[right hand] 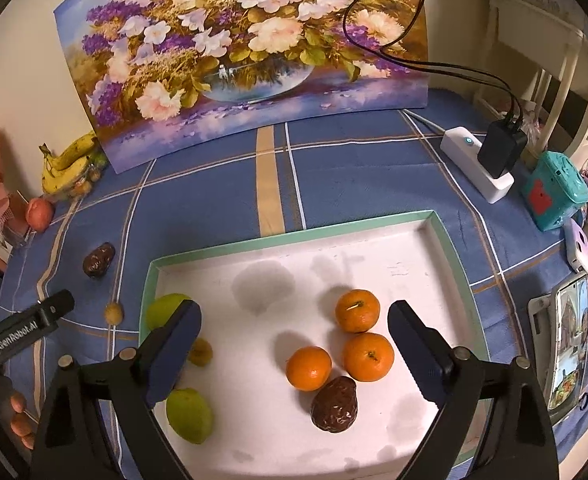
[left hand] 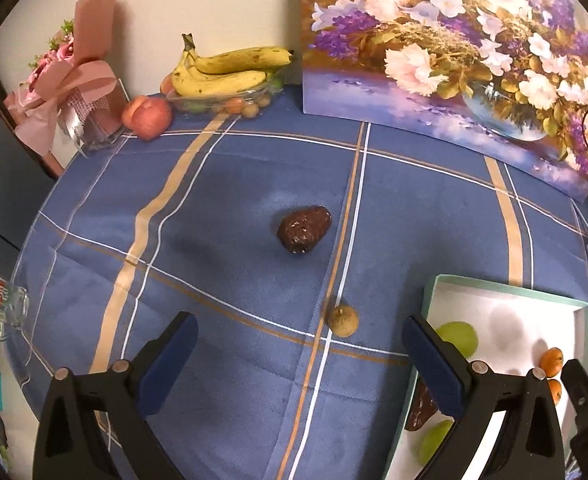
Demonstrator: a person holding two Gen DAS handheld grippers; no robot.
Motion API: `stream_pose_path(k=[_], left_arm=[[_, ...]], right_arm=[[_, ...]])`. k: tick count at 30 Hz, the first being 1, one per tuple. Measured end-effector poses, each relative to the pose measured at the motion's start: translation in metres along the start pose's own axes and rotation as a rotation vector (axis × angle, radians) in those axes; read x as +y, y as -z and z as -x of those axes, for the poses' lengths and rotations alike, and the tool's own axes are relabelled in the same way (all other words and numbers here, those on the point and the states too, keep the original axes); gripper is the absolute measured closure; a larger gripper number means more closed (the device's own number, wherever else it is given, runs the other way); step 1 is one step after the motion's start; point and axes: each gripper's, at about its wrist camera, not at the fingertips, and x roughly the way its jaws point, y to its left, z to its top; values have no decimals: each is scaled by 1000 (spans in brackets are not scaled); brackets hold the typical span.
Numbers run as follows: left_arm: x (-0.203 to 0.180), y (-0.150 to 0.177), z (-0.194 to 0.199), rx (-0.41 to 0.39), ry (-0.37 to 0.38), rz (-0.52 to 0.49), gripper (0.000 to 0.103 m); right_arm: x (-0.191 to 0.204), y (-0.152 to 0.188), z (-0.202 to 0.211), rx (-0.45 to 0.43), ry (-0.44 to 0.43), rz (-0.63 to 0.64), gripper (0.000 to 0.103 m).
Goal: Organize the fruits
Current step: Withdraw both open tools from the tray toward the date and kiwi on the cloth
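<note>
A white tray with a green rim [right hand: 294,236] holds three oranges [right hand: 368,356], two green fruits [right hand: 189,414], a small yellow fruit [right hand: 201,352] and a dark brown wrinkled fruit [right hand: 334,404]. My right gripper [right hand: 294,344] is open and empty above the tray. My left gripper [left hand: 300,360] is open and empty above the blue cloth, left of the tray [left hand: 506,288]. A second dark brown fruit [left hand: 304,229] and a small tan fruit [left hand: 343,321] lie on the cloth ahead of it.
A glass bowl with bananas [left hand: 225,70] and a red apple [left hand: 147,117] stand at the back left beside a pink bouquet [left hand: 73,92]. A flower painting [right hand: 245,48] leans on the wall. A power strip [right hand: 476,164], a teal box [right hand: 554,192] and a phone [right hand: 566,344] lie right.
</note>
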Motion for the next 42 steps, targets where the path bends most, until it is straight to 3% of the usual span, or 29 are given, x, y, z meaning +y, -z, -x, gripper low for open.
stream_pose_path(k=[5, 11, 18, 23, 31, 39, 42], left_arm=[[11, -4, -5, 6, 60, 21, 0], [40, -16, -8, -23, 57, 59, 0], [82, -29, -9, -44, 62, 137, 0], [109, -37, -3, -68, 116, 196, 0], [123, -50, 7, -132, 102, 146, 0], [121, -61, 8, -168, 145, 133, 0], [113, -65, 3, -146, 173, 107, 0]], right_arm=[[6, 2, -7, 18, 4, 9, 8], [21, 3, -19, 50, 0, 29, 8], [61, 2, -24, 52, -54, 73, 8], [94, 2, -23, 46, -108, 119, 8], [137, 1, -17, 11, -172, 191, 8], [160, -3, -11, -45, -209, 229, 9], [168, -3, -13, -51, -202, 252, 9]])
